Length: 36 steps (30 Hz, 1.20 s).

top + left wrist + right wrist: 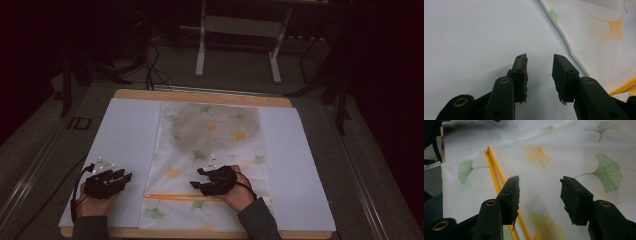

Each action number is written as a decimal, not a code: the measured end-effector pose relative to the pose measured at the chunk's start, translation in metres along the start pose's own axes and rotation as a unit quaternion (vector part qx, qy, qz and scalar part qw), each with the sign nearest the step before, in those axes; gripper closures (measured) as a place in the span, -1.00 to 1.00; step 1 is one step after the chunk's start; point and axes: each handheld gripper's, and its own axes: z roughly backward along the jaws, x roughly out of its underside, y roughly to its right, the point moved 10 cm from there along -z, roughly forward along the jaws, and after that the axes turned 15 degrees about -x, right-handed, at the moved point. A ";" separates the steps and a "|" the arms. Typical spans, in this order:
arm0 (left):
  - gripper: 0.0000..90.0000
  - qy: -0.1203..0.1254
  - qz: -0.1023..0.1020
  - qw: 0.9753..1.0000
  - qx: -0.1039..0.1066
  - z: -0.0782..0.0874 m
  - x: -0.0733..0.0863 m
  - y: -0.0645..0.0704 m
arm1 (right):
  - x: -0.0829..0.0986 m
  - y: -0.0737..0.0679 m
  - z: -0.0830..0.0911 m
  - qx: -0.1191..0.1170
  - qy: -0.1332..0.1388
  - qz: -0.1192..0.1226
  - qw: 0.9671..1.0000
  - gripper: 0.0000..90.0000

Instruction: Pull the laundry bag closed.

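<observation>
A thin white cloth bag point(210, 160) printed with green and yellow ginkgo leaves lies flat on the white table sheet point(125, 145). A yellow zipper point(180, 197) runs across its near end. My right gripper point(196, 178) hovers open just above the bag, its jaws apart over the zipper point(496, 182) and the leaf print point(607, 172). My left gripper point(126, 175) rests open over the bare sheet point(474, 37), left of the bag's edge point(574, 53), with nothing between its jaws.
The sheet covers a wooden board point(200, 96) whose edge shows at the far side. Beyond the table stand a white frame's legs point(200, 55) and dark cables point(152, 65) on the floor. Bare sheet lies on both sides of the bag.
</observation>
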 end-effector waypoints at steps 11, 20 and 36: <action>0.41 -0.004 -0.005 1.000 -0.005 -0.001 0.001 -0.001 | -0.006 -0.007 -0.016 -0.016 -0.005 0.011 1.000 0.12; 0.41 -0.005 -0.006 1.000 -0.005 -0.001 0.001 -0.001 | -0.010 -0.013 -0.027 -0.029 -0.014 0.020 0.999 0.13; 0.40 -0.005 -0.008 1.000 -0.007 -0.001 0.001 -0.001 | -0.017 -0.020 -0.048 -0.049 -0.023 0.033 0.998 0.18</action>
